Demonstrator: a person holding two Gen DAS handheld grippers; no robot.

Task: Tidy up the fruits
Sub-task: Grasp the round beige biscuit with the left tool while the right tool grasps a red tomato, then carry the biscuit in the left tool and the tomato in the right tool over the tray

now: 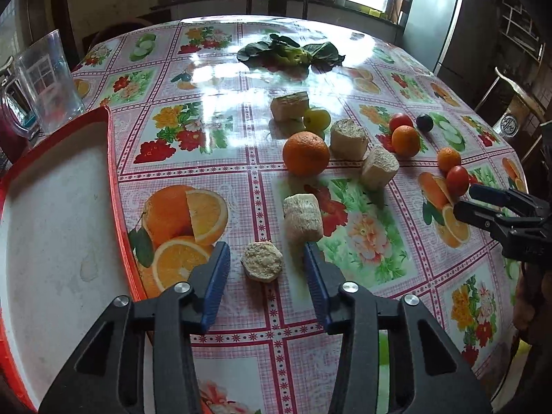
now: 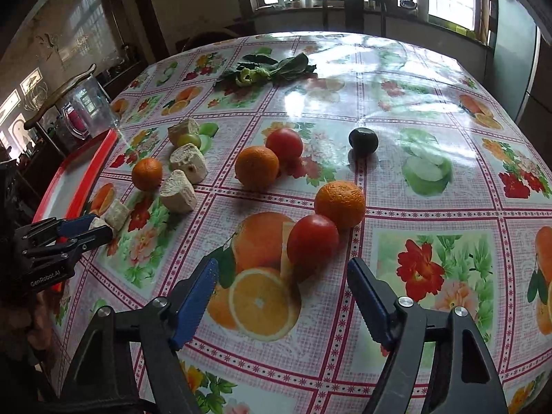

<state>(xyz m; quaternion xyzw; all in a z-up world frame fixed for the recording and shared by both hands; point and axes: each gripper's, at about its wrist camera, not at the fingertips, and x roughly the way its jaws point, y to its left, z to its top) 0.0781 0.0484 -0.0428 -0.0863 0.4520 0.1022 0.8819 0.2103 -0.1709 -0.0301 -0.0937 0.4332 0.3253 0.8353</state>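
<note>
The left hand-held gripper (image 1: 265,269) stands wide open at the bench's (image 1: 241,158) near edge, its blue pads flanking a small round loofah slice (image 1: 262,260) without touching it. The right hand-held gripper (image 2: 283,296), also wide, faces a red tomato (image 2: 312,239) touching an orange (image 2: 339,204). A red-rimmed tray (image 1: 51,224) sits at the left edge.
</note>
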